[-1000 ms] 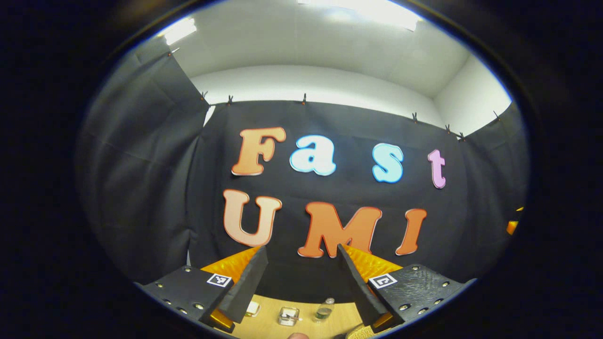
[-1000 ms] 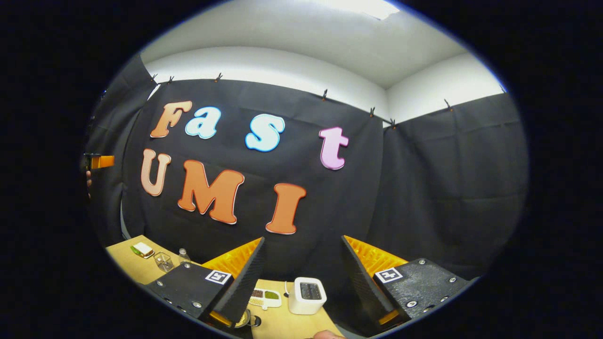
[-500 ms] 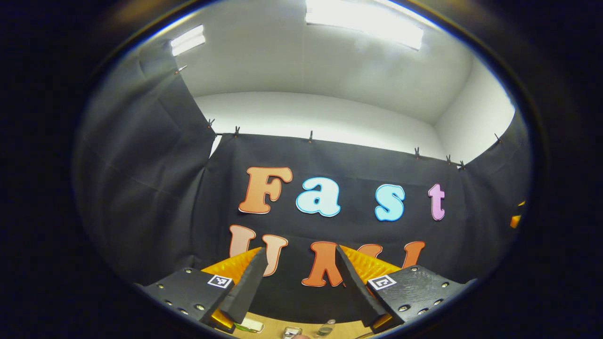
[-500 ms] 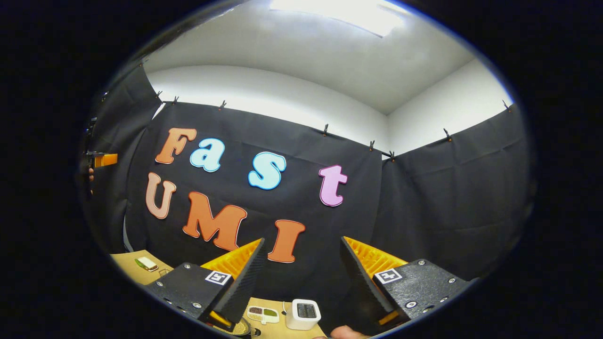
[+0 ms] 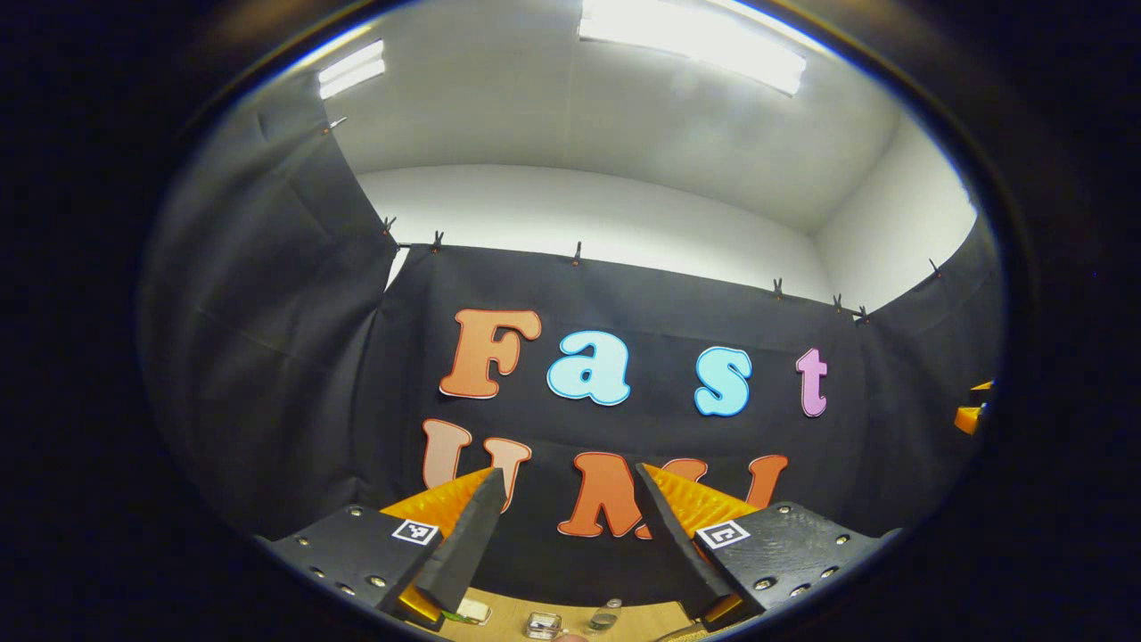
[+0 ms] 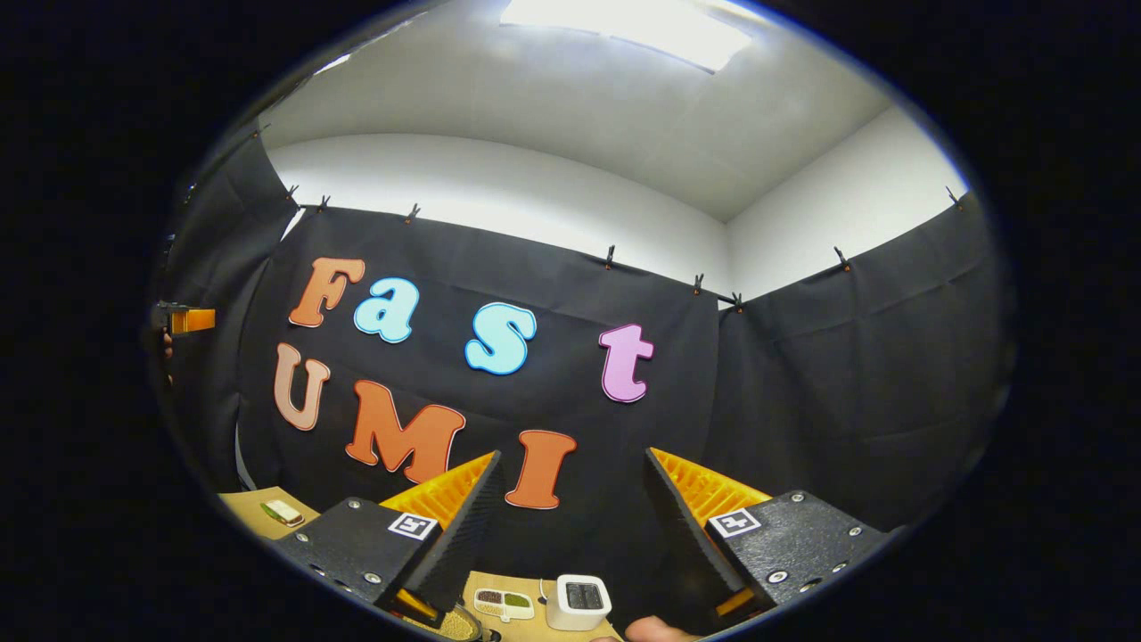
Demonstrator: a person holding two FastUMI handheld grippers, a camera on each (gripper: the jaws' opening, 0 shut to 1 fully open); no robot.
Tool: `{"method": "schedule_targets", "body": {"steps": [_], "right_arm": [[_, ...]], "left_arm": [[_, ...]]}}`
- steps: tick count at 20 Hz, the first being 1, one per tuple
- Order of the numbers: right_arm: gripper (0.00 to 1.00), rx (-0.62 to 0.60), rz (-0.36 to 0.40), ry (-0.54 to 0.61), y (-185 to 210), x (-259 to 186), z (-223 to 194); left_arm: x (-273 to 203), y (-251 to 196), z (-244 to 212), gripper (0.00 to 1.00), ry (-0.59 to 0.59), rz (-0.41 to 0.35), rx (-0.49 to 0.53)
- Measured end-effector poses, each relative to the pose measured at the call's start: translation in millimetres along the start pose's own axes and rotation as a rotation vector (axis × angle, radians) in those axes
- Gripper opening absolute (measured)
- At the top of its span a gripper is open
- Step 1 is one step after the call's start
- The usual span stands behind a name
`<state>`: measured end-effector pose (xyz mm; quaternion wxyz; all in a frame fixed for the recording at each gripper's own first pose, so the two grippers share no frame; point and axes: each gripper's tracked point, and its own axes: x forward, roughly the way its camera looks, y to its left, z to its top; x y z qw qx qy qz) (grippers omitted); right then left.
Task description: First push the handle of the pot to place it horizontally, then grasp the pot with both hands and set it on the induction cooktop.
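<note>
Right gripper view, toaster (image 6: pixel 579 603) half cut off, table (image 6: pixel 250 510) mostly hidden

Illumination comes from overhead ceiling panels (image 5: pixel 691 40), which burn out to white glare at the top of the left gripper view; a second panel (image 6: pixel 624 22) is likewise overexposed in the right gripper view. The white wall (image 5: pixel 588 209) is evenly bright, while the black cloth (image 6: pixel 856 383) reads dim with little detail. Fisheye distortion bends straight edges strongly toward the margins. Focus is acceptable centrally; the table strip (image 5: pixel 499 617) near the bottom is small and soft.
</note>
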<state>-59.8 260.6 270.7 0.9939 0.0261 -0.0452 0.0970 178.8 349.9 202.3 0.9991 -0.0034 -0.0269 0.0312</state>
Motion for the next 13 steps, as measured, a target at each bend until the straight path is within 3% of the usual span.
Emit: {"method": "schedule_targets", "body": {"steps": [13], "right_arm": [[0.95,0.023,0.027,-0.016,12,6,2]], "left_arm": [[-9,-5,-6,0.87,0.008,0.013,0.046]]}}
